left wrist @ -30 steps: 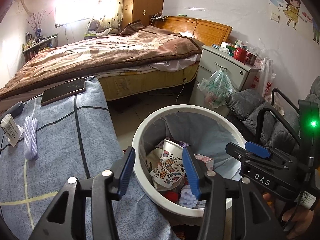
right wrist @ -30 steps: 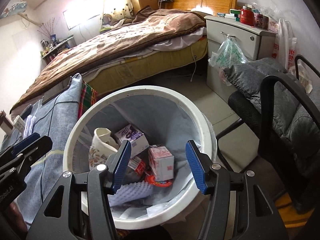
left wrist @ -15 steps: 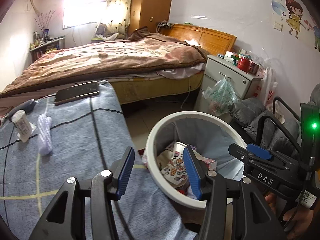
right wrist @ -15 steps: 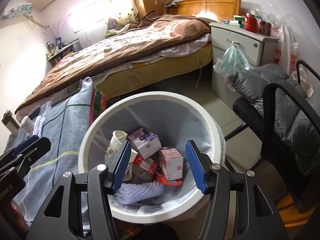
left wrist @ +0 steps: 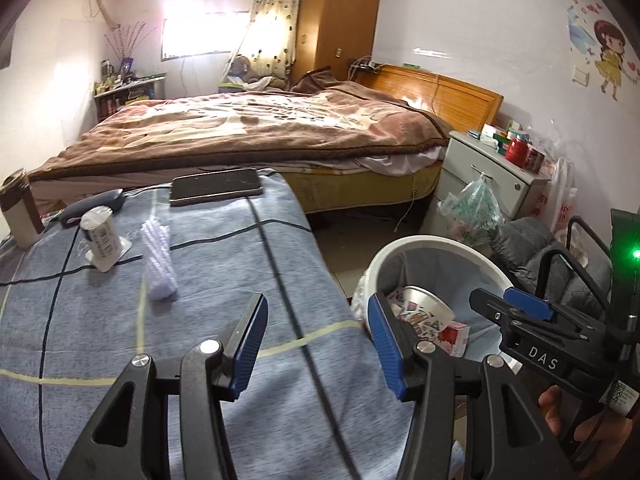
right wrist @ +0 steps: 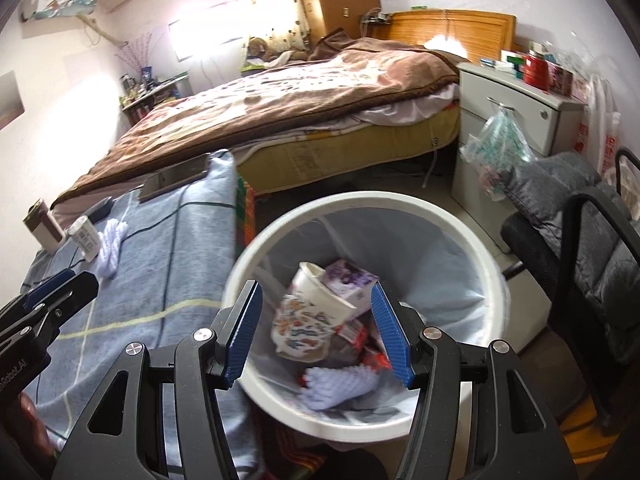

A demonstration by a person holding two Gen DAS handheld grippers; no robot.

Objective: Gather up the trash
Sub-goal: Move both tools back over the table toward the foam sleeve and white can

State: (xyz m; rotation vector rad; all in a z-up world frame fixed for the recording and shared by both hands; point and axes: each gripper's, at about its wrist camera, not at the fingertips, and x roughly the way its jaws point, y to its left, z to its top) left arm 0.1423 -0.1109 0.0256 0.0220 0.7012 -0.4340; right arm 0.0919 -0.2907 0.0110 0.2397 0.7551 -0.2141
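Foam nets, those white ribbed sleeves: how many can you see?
2. One foam net lies on the blue cloth beside the small bottle; another lies in the bin among trash. More may be buried there.

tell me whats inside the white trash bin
The white trash bin holds a patterned paper cup, a purple carton, a red-and-white carton and white foam netting. Whatever lies beneath these is hidden.

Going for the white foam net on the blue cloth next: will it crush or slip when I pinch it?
The foam net looks like soft open mesh, so it will probably squash flat and feel very light. Its ribbed surface should grip. It lies limp, so the ends may droop.
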